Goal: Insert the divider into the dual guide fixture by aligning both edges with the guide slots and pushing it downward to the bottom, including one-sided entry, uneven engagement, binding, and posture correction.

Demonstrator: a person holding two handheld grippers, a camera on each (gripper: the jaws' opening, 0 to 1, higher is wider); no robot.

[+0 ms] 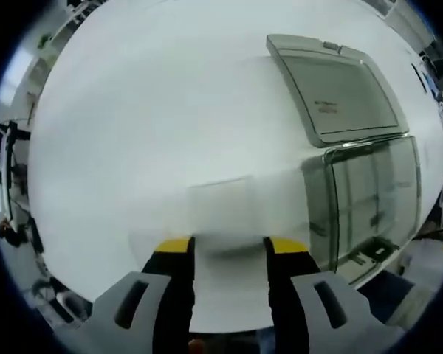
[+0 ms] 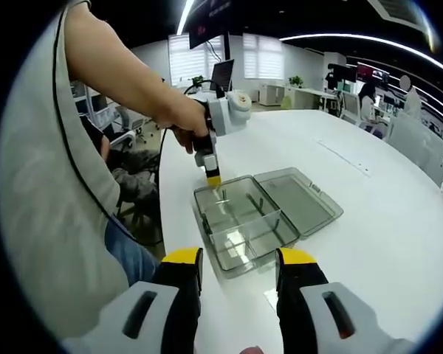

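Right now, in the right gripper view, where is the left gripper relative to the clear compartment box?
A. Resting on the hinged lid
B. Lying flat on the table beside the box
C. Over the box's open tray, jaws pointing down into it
C: the left gripper, held in the person's hand, hangs with its yellow tips over the tray of the clear box; the lid lies open beside it.

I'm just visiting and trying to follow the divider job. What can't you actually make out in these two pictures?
- Divider: left gripper view, a pale blurred sheet ahead of the left gripper; whether it is gripped is unclear.
- Guide slots in the clear box: right gripper view, too small to make out.
- Label on the open lid: left gripper view, too small to read.
- Right gripper: the sheet under it on the table is partly hidden.
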